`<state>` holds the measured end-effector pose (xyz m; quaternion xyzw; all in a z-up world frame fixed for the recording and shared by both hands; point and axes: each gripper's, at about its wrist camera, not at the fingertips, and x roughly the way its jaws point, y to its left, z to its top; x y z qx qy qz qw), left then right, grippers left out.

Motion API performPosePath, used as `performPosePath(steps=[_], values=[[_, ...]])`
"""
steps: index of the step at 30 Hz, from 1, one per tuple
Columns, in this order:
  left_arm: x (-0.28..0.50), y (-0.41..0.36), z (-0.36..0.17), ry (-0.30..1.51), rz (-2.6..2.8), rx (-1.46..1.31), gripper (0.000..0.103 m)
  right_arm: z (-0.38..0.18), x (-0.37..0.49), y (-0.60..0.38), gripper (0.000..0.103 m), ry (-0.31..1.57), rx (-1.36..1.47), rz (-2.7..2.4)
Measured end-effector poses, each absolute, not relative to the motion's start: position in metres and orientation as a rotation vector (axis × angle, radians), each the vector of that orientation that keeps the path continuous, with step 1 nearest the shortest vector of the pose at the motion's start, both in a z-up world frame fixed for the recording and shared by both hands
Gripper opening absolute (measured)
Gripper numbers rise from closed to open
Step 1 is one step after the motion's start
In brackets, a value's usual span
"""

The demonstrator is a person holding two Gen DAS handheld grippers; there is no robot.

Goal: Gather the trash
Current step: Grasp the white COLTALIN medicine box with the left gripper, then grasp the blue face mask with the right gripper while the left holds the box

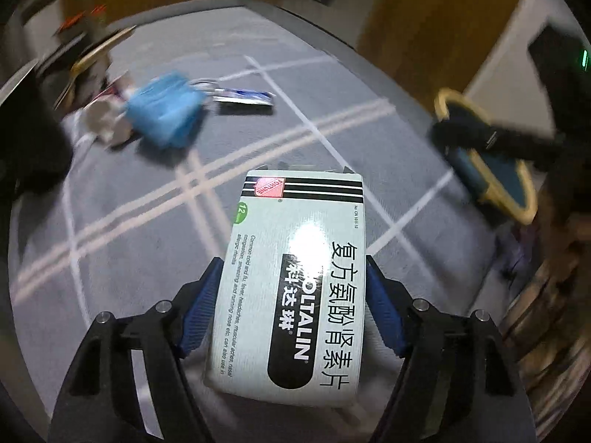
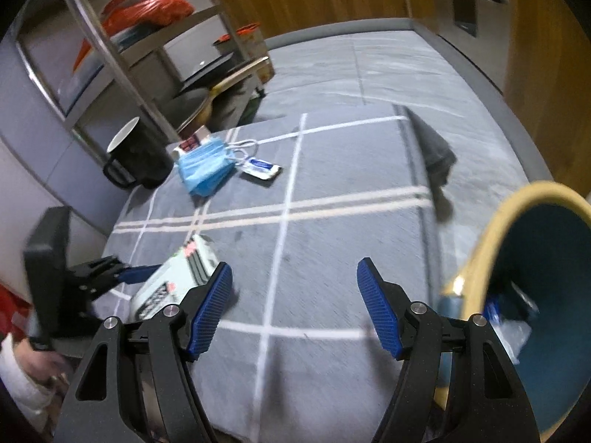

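Blue pads of the left claw (image 1: 291,295) clamp a white medicine box (image 1: 295,280), long axis pointing away from the camera, above the grey checked surface (image 1: 129,221); only this view reads "FORTUNE" and "OLTALIN". From the right wrist, the right claw (image 2: 294,306) gapes empty beside a yellow-rimmed bin (image 2: 532,295), with a blue mask (image 2: 205,168) and black mug (image 2: 136,155) toward the far-left corner.

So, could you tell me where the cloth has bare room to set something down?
The middle of the checked cloth is bare, between the medicine box and the bin. The far left corner is crowded: mug, masks, sachet.
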<state>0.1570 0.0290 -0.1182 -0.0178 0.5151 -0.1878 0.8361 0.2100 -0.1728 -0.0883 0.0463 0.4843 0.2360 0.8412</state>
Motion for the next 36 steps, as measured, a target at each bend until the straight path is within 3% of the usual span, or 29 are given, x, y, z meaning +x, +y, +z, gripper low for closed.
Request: performPosePath(steps=[10,20,23,28,31,36], values=[[0.133,0.116,-0.072,0.973,-0.122,-0.319,0.072,-0.089,0.245,-0.088,0.071,1.002,-0.071,0.618],[0.148,0.164,-0.063,0.874,0.06,-0.455,0.072,-0.103,0.261,0.029,0.069,0.916,-0.371,0.647],[0.15,0.167,-0.067,0.871,0.074,-0.486,0.073,-0.116,0.27,0.044,0.058,0.94,-0.388,0.629],[0.149,0.174,-0.067,0.864,0.083,-0.513,0.073,-0.128,0.274,0.044,0.019,0.988,-0.324,0.63],[0.153,0.173,-0.067,0.862,0.08,-0.514,0.073,-0.123,0.264,0.033,0.012,0.989,-0.283,0.661],[0.152,0.168,-0.064,0.847,0.067,-0.502,0.073,-0.106,0.232,0.012,0.009,0.977,-0.226,0.723]])
